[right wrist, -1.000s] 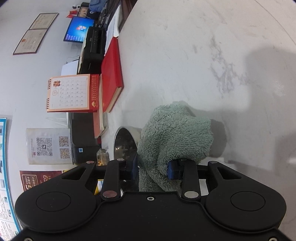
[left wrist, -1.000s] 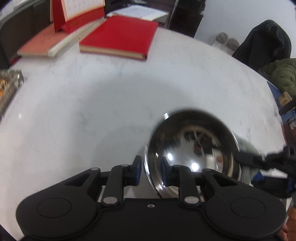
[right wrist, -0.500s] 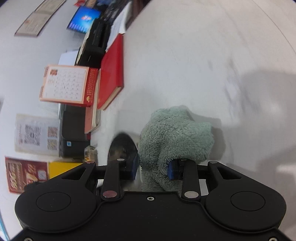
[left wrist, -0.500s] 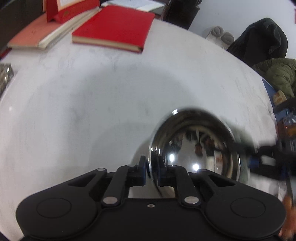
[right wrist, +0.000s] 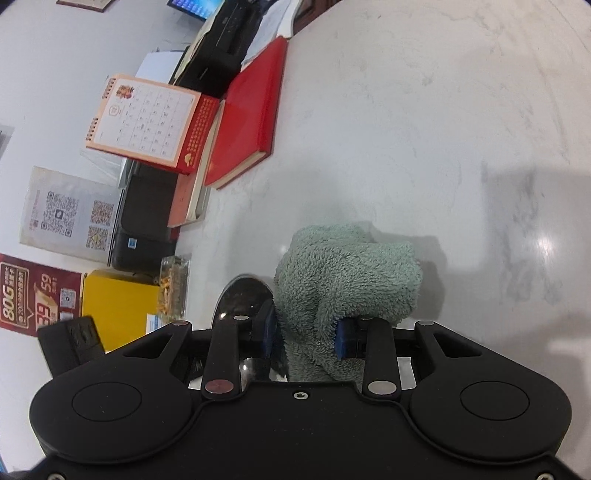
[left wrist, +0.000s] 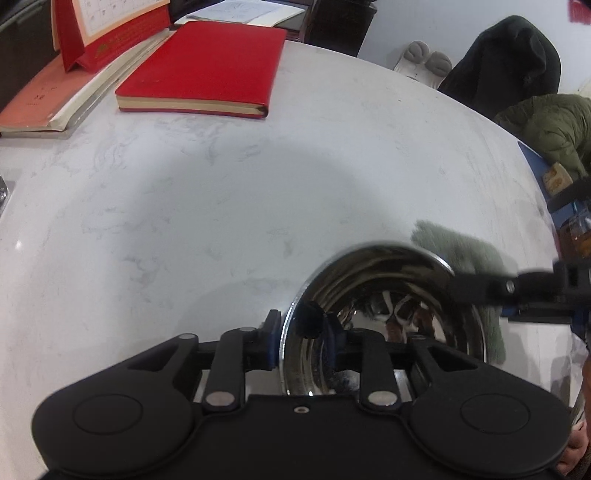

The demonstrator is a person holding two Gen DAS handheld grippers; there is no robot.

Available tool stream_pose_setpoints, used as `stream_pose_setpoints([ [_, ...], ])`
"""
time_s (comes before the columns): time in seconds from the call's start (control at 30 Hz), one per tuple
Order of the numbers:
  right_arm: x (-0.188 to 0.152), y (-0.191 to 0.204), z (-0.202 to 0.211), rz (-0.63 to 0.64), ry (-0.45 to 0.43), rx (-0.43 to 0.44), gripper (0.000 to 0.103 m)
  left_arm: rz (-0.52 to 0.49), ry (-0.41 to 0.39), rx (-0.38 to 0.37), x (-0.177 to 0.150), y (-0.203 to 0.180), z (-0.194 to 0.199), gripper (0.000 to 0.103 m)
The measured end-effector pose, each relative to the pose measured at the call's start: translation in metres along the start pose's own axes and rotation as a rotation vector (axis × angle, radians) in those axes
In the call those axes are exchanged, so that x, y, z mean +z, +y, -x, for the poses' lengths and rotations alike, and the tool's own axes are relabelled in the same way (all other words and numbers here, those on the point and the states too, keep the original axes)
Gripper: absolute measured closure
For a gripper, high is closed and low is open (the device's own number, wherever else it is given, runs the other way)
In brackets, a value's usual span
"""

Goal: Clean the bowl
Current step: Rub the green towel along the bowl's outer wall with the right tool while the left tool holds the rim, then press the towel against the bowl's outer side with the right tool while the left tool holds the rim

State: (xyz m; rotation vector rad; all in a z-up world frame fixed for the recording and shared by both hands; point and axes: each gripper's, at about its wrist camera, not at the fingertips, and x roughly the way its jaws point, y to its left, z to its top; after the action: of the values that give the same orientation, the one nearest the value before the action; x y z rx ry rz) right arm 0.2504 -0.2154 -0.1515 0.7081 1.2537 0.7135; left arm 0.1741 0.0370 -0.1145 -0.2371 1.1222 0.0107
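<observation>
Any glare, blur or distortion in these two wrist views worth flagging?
Left wrist view: strong fisheye bend of the table; the steel bowl mirrors the room with bright glints; the right hand-held gripper and green cloth look smeared. Right wrist view: sharp cloth, a glare spot on the table, hard shadows beside it.

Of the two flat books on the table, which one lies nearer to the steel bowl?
The bright red closed book lies nearer to the bowl. The other, pale orange book, lies farther left under the standing calendar.
</observation>
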Motion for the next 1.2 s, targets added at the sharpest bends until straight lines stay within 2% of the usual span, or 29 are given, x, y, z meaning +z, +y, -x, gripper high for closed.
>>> stream_pose_setpoints([
  [0.17, -0.021, -0.005, 0.002, -0.036, -0.011, -0.013, 0.072, 0.067, -0.016, 0.010, -0.002, 0.002, 0.001, 0.078],
  [0.33, -0.055, -0.019, 0.006, -0.130, 0.001, 0.014, 0.072, 0.067, -0.017, 0.013, -0.003, 0.001, 0.002, 0.079],
  [0.6, -0.020, -0.011, 0.009, -0.070, -0.060, -0.007, 0.072, 0.085, -0.004, 0.007, -0.008, -0.002, 0.000, 0.080],
  [0.73, -0.039, -0.011, 0.009, -0.080, -0.035, -0.021, 0.072, 0.094, -0.018, 0.009, -0.009, -0.002, 0.000, 0.080],
  [0.87, -0.061, -0.018, 0.012, -0.135, -0.032, 0.002, 0.072, 0.089, -0.016, 0.015, -0.016, -0.005, 0.002, 0.081],
  [1.03, -0.043, -0.016, 0.018, -0.084, -0.053, -0.043, 0.072, 0.075, 0.013, -0.023, -0.029, -0.004, 0.014, 0.082],
  [1.2, -0.029, -0.009, 0.018, -0.014, -0.018, -0.062, 0.072, 0.053, -0.027, 0.012, -0.006, 0.008, 0.021, 0.082],
])
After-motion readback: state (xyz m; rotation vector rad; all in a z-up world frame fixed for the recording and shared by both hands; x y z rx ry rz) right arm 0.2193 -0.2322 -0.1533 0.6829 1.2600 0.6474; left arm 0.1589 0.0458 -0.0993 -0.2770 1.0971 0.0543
